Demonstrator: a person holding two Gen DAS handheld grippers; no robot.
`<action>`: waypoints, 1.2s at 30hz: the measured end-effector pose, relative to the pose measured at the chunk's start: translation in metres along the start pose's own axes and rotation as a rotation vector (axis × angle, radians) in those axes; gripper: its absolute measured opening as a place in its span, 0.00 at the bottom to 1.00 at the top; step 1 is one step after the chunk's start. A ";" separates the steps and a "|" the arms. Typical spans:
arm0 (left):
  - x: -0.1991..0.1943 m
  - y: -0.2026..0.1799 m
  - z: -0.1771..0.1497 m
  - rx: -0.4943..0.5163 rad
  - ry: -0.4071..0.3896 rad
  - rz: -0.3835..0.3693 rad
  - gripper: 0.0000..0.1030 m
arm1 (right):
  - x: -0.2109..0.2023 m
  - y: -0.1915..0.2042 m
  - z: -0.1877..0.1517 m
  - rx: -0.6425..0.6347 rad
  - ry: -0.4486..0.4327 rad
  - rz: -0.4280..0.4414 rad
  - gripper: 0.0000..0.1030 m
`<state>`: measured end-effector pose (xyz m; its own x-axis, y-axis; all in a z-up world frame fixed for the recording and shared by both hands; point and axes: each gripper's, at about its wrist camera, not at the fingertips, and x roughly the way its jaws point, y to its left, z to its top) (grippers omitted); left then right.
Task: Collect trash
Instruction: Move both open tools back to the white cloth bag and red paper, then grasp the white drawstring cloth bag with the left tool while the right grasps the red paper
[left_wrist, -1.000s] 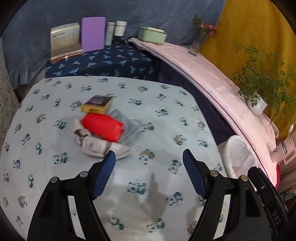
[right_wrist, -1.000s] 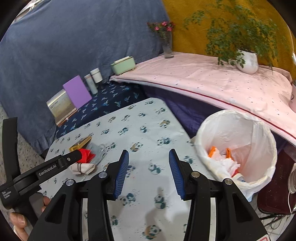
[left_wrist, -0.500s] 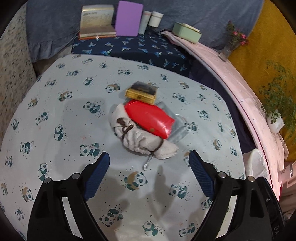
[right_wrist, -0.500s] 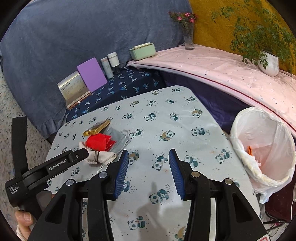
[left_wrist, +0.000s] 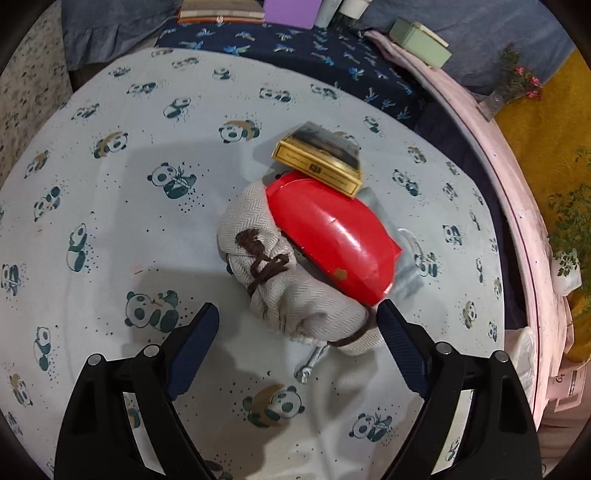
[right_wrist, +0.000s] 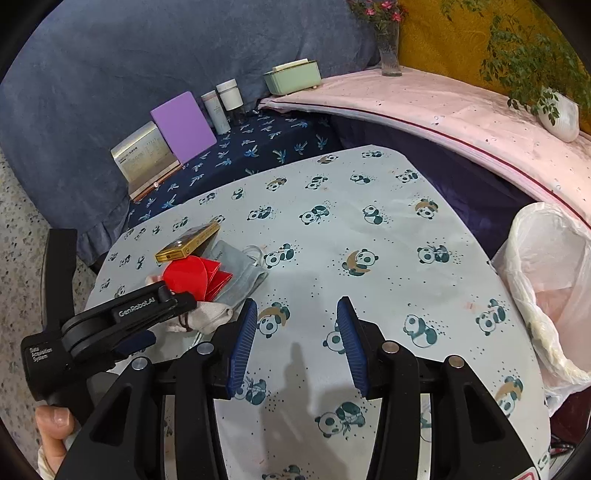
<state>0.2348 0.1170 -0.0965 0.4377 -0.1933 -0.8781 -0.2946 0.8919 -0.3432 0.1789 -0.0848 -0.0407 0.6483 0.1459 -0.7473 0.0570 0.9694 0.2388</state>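
A small pile lies on the panda-print table (left_wrist: 110, 206). It holds a beige cloth pouch (left_wrist: 255, 229) tied with brown cord, a glossy red folded packet (left_wrist: 332, 232), a gold box (left_wrist: 317, 158) and a grey pouch (left_wrist: 406, 273) underneath. A small metal piece (left_wrist: 310, 363) lies beside the beige pouch. My left gripper (left_wrist: 295, 306) hangs open just above the near end of the beige pouch, one finger on each side, pads apart from it. My right gripper (right_wrist: 296, 302) stands open over bare tablecloth, right of the pile (right_wrist: 195, 273). The bin lined with a white bag (right_wrist: 546, 280) stands at the table's right edge.
Behind the table, a dark blue shelf carries a purple board (right_wrist: 183, 127), a book (right_wrist: 142, 160), two bottles (right_wrist: 223, 105) and a green box (right_wrist: 293, 75). A pink-covered ledge (right_wrist: 443, 110) holds a flower vase (right_wrist: 389, 40) and a potted plant (right_wrist: 557, 114). A hand (right_wrist: 55, 432) holds the left gripper.
The left gripper has dropped and closed in on the pile, with its jaws a little wider. The right gripper has swung left, so the bin now sits at the right edge.
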 end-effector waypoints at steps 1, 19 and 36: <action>0.001 0.001 0.001 -0.002 -0.001 -0.001 0.78 | 0.003 0.001 0.001 0.000 0.004 0.002 0.43; -0.049 0.037 0.008 0.065 -0.072 -0.057 0.32 | 0.054 0.062 0.000 -0.083 0.081 0.082 0.43; -0.043 0.054 0.024 0.068 -0.088 -0.023 0.32 | 0.100 0.097 -0.001 -0.148 0.158 0.122 0.09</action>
<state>0.2205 0.1829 -0.0696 0.5173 -0.1805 -0.8365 -0.2261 0.9139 -0.3370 0.2484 0.0242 -0.0934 0.5163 0.2816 -0.8088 -0.1338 0.9593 0.2486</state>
